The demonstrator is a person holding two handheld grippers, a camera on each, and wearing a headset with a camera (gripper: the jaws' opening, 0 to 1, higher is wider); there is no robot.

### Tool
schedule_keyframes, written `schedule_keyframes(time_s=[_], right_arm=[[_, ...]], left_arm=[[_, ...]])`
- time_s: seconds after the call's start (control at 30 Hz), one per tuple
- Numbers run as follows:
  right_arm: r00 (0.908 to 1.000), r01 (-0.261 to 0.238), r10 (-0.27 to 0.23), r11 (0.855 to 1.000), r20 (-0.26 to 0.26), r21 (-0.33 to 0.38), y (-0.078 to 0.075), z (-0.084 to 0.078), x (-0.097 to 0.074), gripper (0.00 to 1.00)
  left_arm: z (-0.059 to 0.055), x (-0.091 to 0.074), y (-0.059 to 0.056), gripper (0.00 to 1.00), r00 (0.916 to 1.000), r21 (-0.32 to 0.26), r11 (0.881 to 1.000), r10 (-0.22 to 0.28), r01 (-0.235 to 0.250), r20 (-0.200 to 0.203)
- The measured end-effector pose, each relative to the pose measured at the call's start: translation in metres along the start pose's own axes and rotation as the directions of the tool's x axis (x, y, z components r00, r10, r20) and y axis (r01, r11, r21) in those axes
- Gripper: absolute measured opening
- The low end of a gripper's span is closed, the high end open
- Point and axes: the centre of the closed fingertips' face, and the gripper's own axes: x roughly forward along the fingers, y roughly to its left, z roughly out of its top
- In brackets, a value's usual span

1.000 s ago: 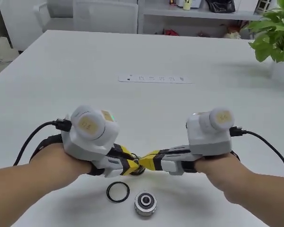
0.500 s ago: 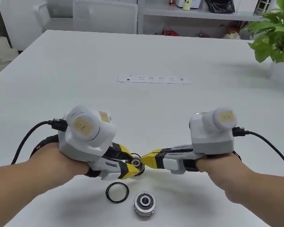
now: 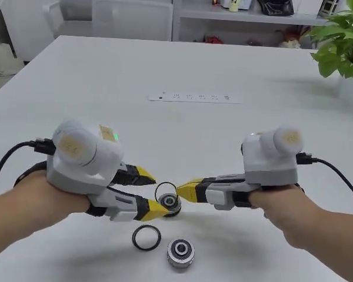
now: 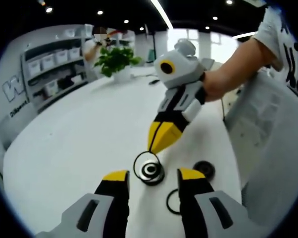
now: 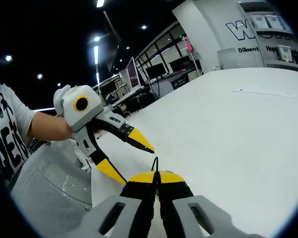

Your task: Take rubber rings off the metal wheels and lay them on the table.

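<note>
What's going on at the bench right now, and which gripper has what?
A person works two handheld grippers over a white table. The right gripper is shut on a black rubber ring, holding it up at the metal wheel; I cannot tell whether it is fully free. The left gripper is open beside that wheel, gripping nothing. A loose ring and a second wheel lie nearer the person.

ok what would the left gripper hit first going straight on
The left gripper likely meets the small silver metal wheel just ahead of its open jaws; the right gripper is beyond.
</note>
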Motion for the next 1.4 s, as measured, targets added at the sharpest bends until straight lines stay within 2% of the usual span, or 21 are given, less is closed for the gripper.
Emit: schedule_keyframes(time_s=[0.3,0.53,0.67,0.97,1.1,1.4], right_arm=[[0.9990,-0.038,0.038,0.999,0.025,0.003,0.015,0.009,-0.001,0.00],[0.9974,-0.064,0.064,0.998,0.033,0.006,0.022,0.013,-0.001,0.00],[0.9958,-0.089,0.089,0.996,0.023,0.011,0.031,0.011,0.002,0.00],[0.9893,-0.143,0.143,0.990,-0.029,0.021,0.048,-0.004,0.012,0.00],[0.9823,-0.172,0.174,0.984,-0.068,0.040,0.054,-0.015,0.018,0.00],[0.9715,-0.187,0.194,0.980,-0.136,0.065,0.058,-0.039,0.024,0.00]], left_arm=[[0.008,-0.018,-0.006,0.49,0.9992,-0.009,1.000,0.005,-0.005,0.040],[0.007,-0.036,-0.011,0.57,0.9985,-0.011,1.000,0.001,0.000,0.056],[0.005,-0.045,-0.012,0.60,0.9981,-0.012,1.000,0.005,-0.004,0.061],[-0.004,-0.062,-0.014,0.64,0.9979,-0.028,0.999,0.018,-0.016,0.063],[-0.011,-0.066,-0.013,0.64,0.9983,-0.039,0.999,0.025,-0.023,0.053],[-0.019,-0.068,-0.014,0.64,0.9985,-0.056,0.998,0.033,-0.030,0.043]])
